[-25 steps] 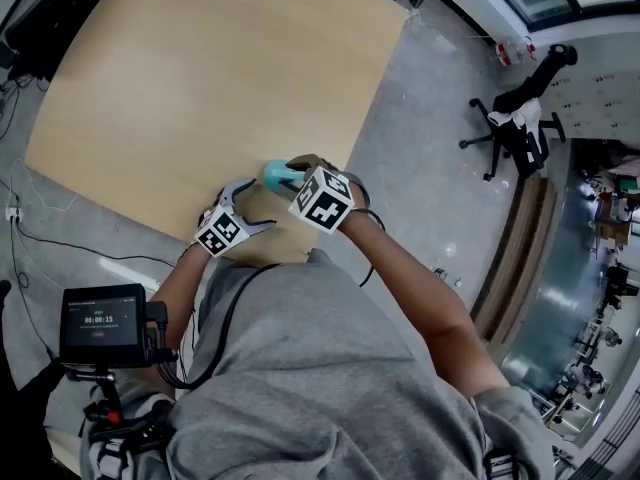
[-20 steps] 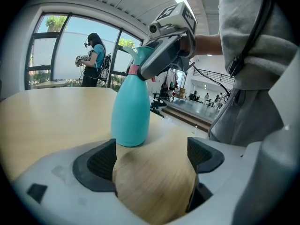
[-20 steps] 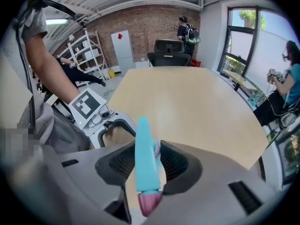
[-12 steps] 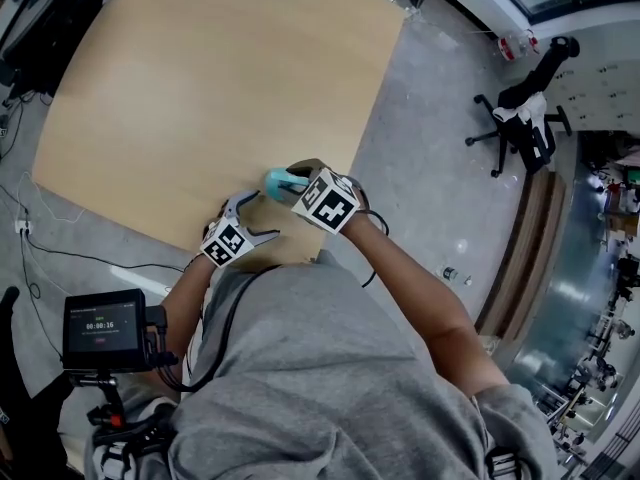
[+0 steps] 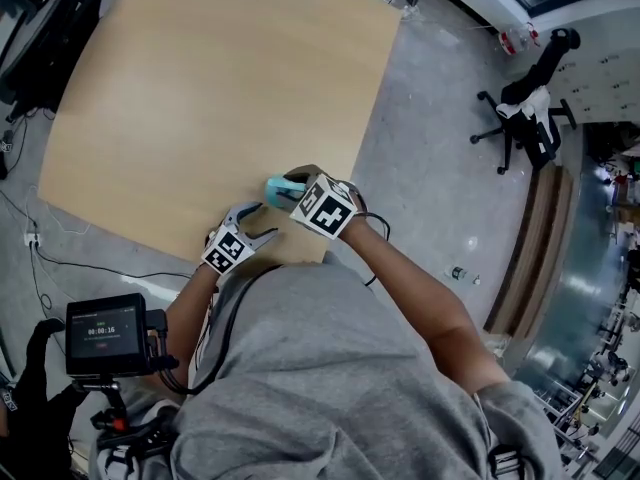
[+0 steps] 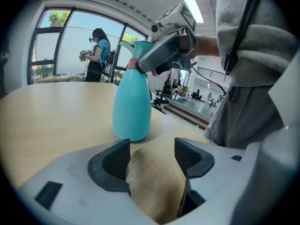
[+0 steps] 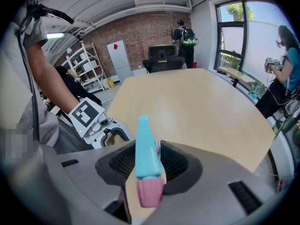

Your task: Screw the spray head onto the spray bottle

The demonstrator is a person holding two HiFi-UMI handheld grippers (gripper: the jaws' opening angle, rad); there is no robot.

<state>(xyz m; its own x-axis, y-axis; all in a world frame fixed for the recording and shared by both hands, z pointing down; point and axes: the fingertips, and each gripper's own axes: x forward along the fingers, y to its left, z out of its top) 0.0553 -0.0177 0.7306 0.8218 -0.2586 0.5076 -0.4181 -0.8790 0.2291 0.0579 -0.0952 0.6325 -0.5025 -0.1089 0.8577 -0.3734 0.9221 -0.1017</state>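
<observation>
Spray bottle (image 6: pixel 131 108): teal, pear-shaped body, standing upright on the counter (image 6: pixel 51 121), close to the counter's edge nearest the person.

Spray head (image 7: pixel 146 149): teal nozzle with a pink collar, sitting on the bottle's neck above the counter, its nozzle pointing inward across the counter. The right gripper (image 7: pixel 149 161) is clamping it between its jaws. How far it is threaded on cannot be judged.
</observation>
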